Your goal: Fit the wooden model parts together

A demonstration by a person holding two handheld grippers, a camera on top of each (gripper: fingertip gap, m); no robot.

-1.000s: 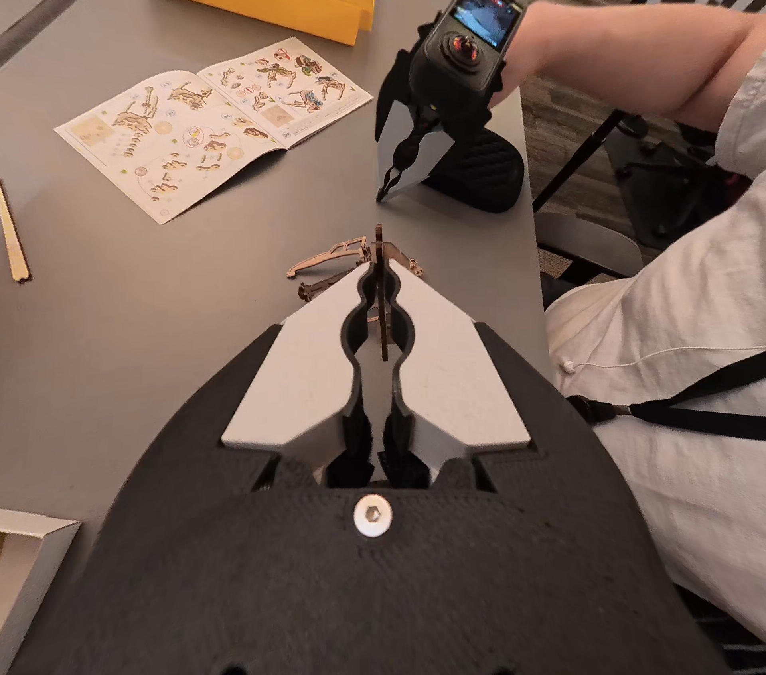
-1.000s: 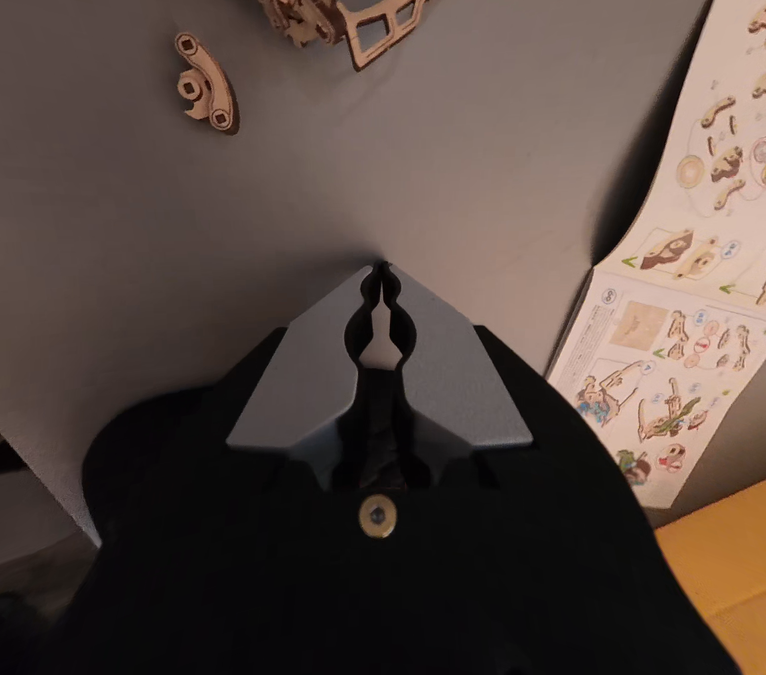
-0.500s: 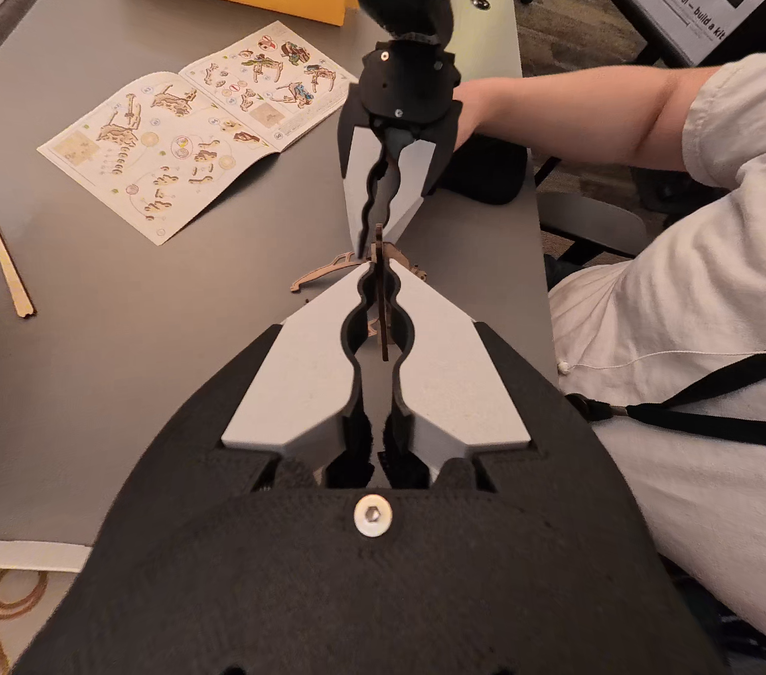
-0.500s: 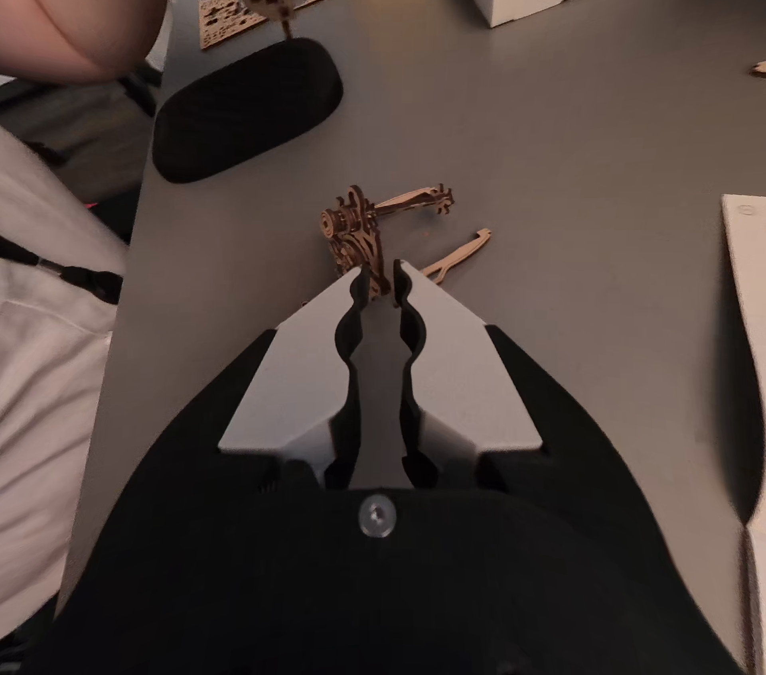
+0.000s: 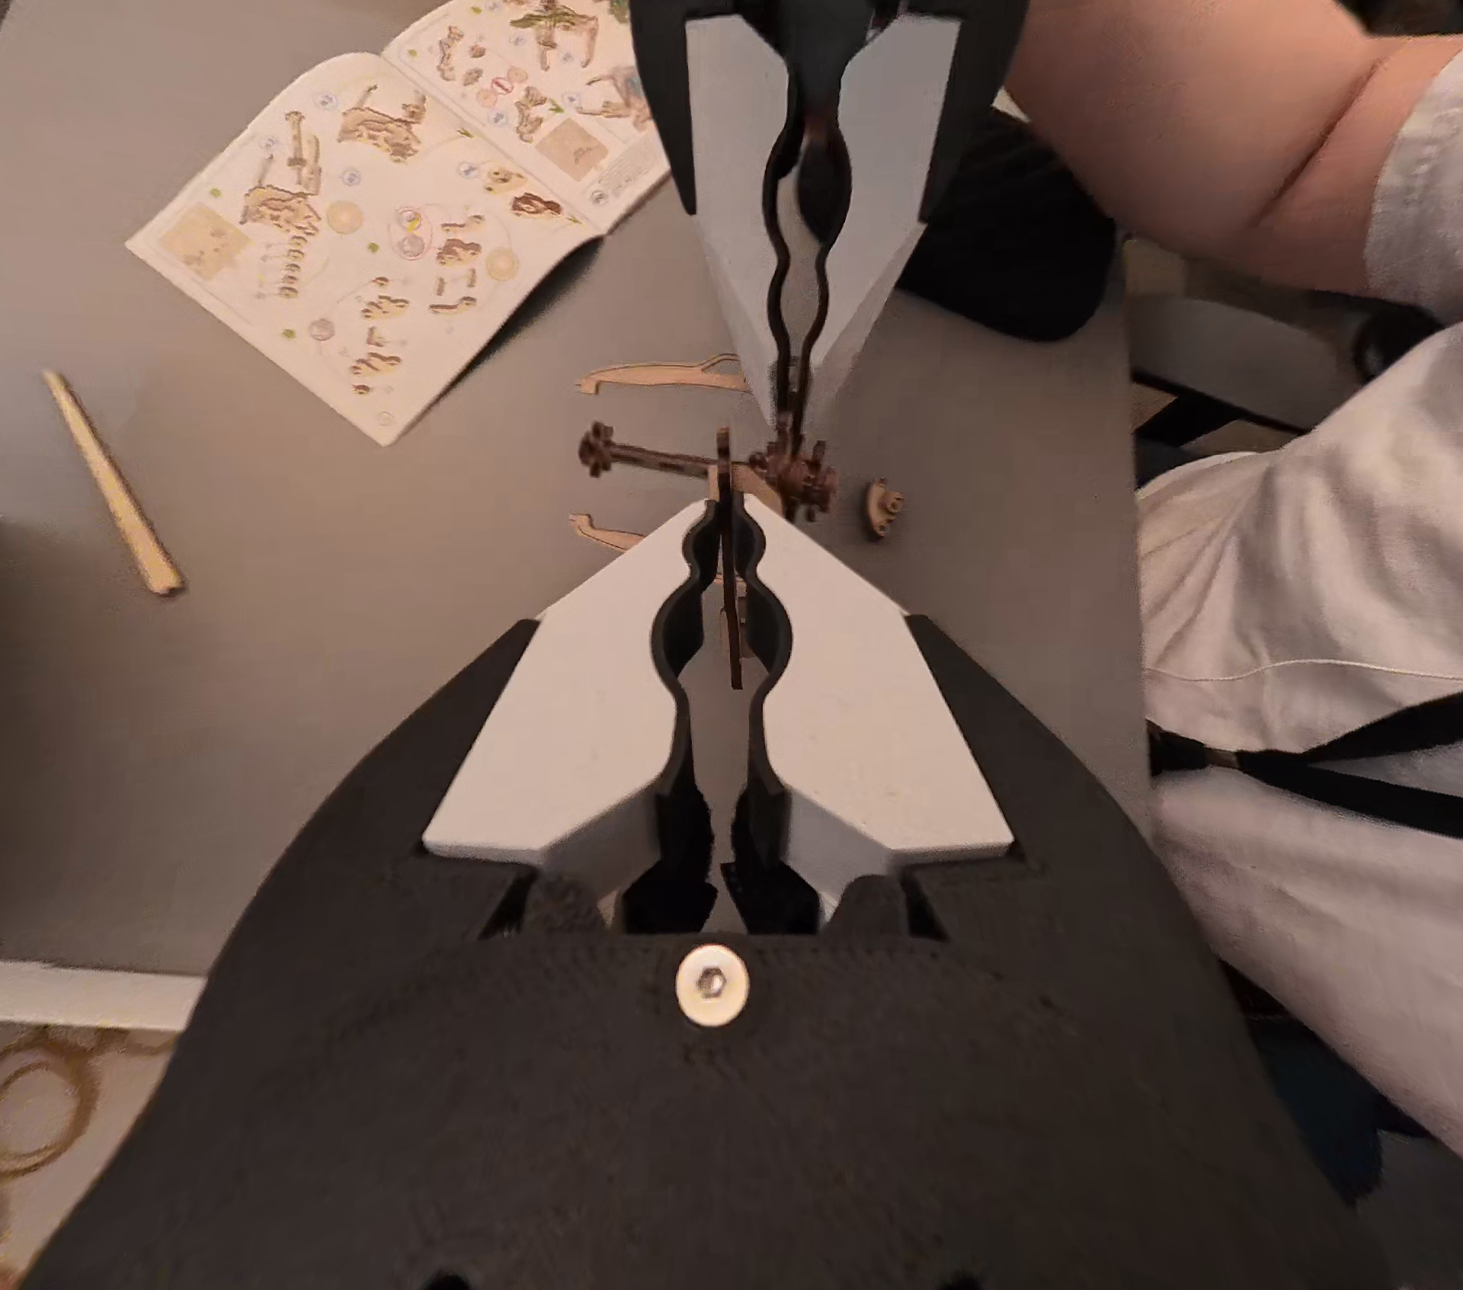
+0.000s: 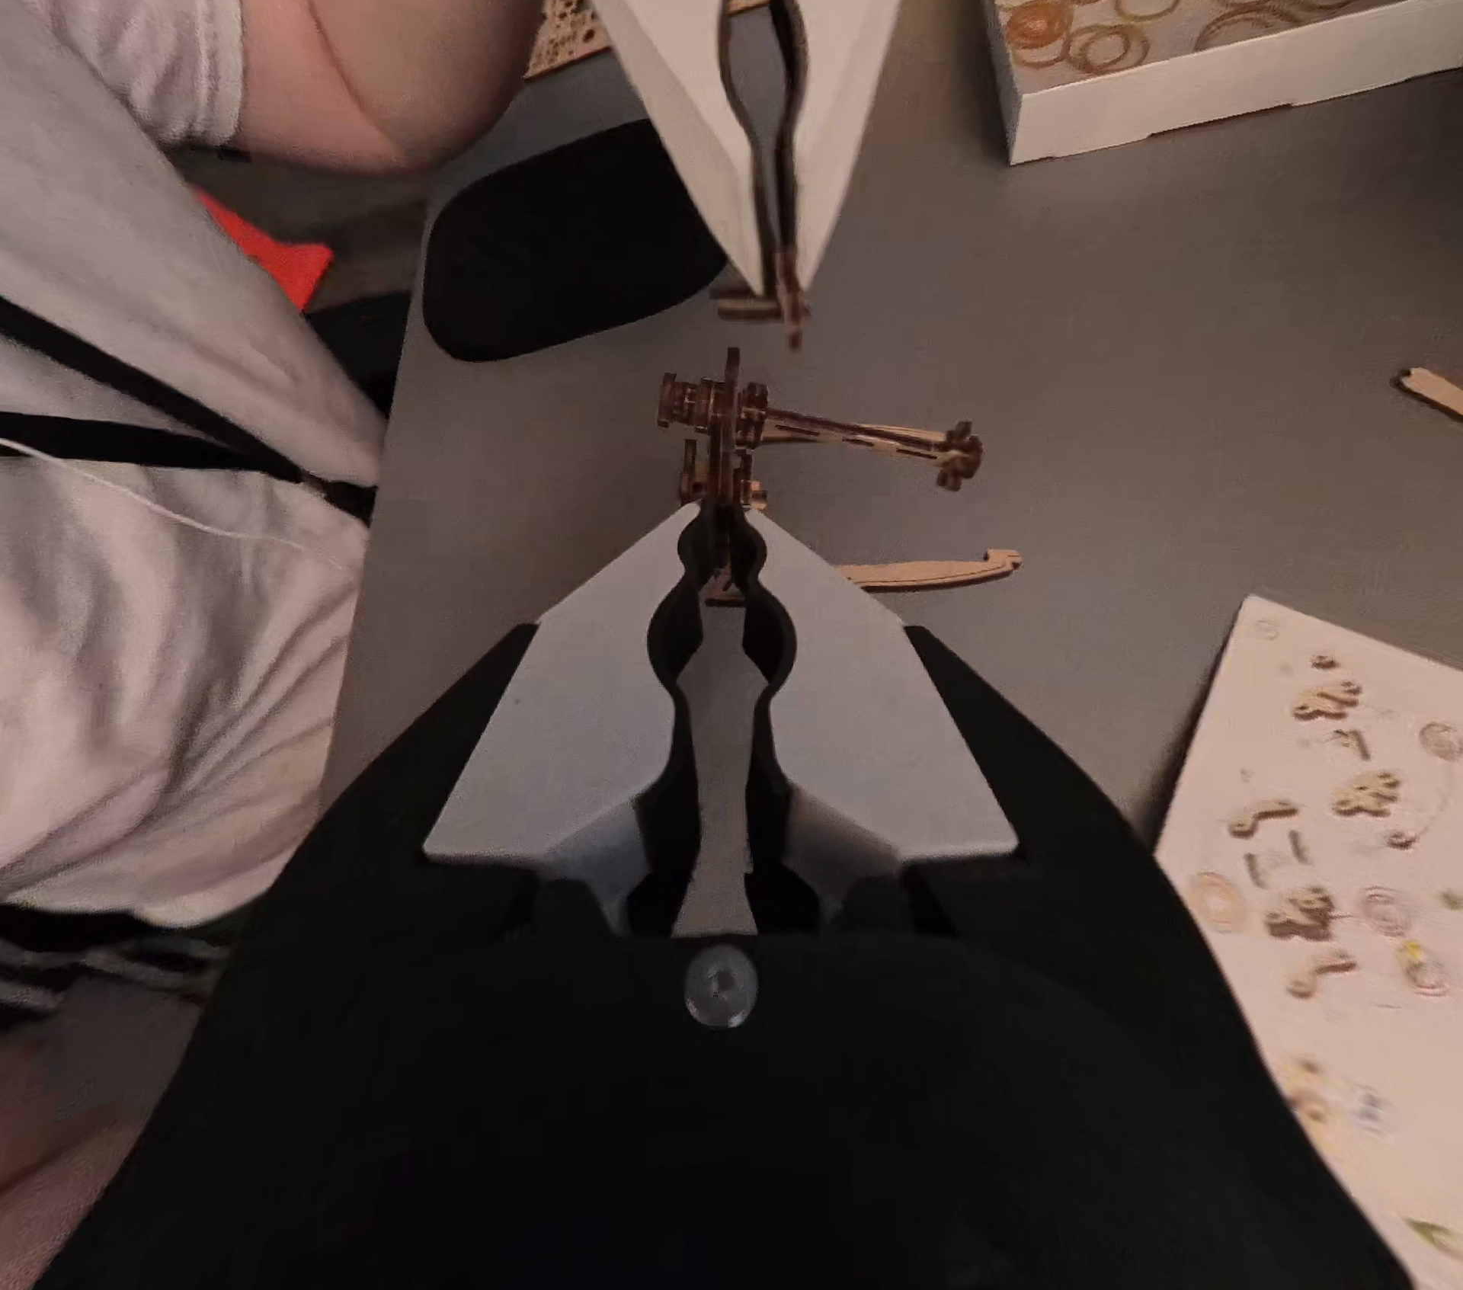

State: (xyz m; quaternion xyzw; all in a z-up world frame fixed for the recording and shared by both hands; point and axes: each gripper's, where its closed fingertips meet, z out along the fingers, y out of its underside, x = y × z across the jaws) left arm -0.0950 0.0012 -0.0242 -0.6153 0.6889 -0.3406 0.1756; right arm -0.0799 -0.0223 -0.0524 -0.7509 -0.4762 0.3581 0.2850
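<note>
Wooden model parts are seen at the middle of the grey bench (image 5: 237, 737): one partly built assembly (image 6: 716, 429) with a long arm ending in a small toothed wheel (image 6: 959, 454), two slim curved strips (image 5: 661, 375) lying flat beside it, and one small curved piece (image 5: 883, 506) just to its side. One flat wooden plate (image 5: 730, 587) is held edge-on in the left tool (image 5: 724, 512), whose two fingers are closed onto it at their tips, the plate running back between them. The right tool (image 6: 719, 514) is seen with its two fingers nearly closed, their tips pinched on the near end of the assembly. The two tools face each other tip to tip over the assembly, and the plate's front edge is held close beside the assembly's hub; whether they touch cannot be told.

One open instruction booklet (image 5: 412, 183) is laid on the bench beyond the parts, and one wooden stick (image 5: 111, 480) lies apart from it. One white cardboard box (image 6: 1235, 80) holding many thin rings is seen, and one black pad (image 6: 554, 239) at the bench edge. One perforated wooden sheet (image 6: 566, 37) is partly hidden behind the left tool.
</note>
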